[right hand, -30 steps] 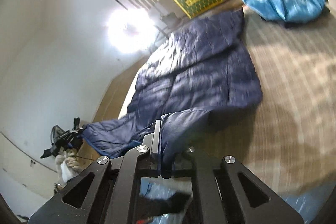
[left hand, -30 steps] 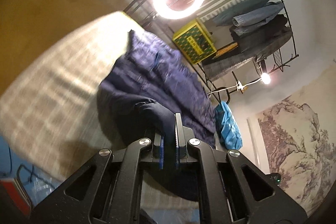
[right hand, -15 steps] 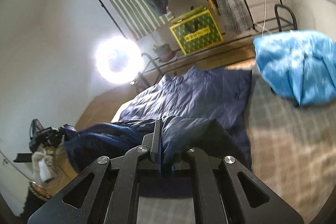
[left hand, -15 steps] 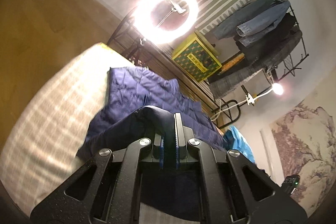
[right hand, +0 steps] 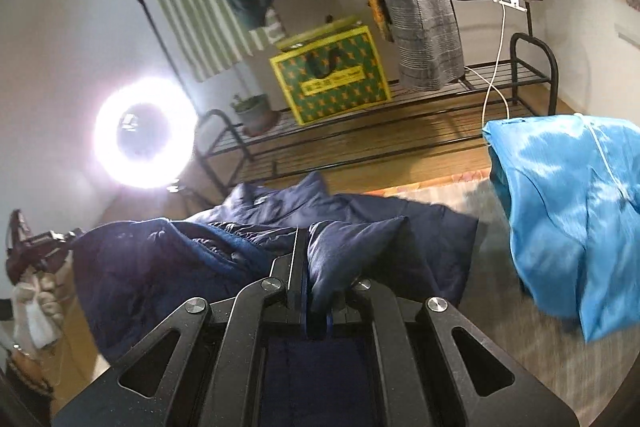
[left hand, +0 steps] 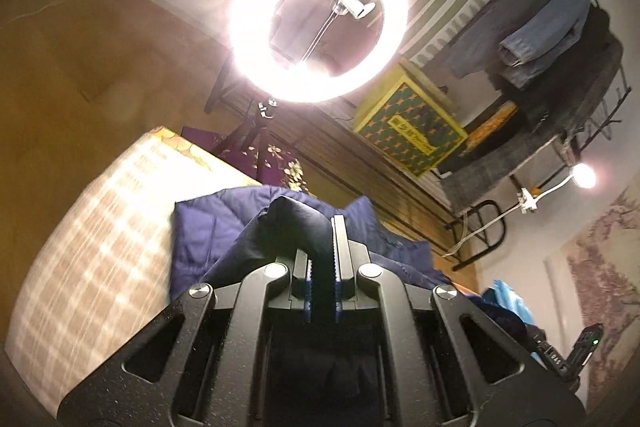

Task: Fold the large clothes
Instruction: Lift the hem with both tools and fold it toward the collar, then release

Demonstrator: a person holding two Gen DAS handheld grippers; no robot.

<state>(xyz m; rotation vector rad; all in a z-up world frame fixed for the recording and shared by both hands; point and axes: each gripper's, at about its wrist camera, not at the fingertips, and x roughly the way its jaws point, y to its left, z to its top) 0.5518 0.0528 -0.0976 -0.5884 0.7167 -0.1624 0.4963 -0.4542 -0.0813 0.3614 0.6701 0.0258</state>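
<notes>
A large navy quilted jacket [right hand: 160, 267] lies on a plaid-covered bed [left hand: 100, 239]. It also shows in the left wrist view [left hand: 208, 239]. My left gripper [left hand: 320, 227] is shut on a fold of the navy jacket and holds it lifted above the bed. My right gripper [right hand: 308, 255] is shut on another edge of the same jacket, which bunches over its fingers. The jacket's far part with the collar lies flat toward the bed's far edge.
A bright blue garment [right hand: 568, 219] lies on the bed at the right. A ring light [left hand: 320, 23] stands beyond the bed. A black clothes rack [right hand: 400, 115] holds hanging clothes and a yellow-green box [right hand: 332, 67]. Wooden floor lies to the left.
Both grippers have carried the held jacket edges forward toward the far end of the bed, folding the near part over. The views tilted up toward the ring light and rack.
</notes>
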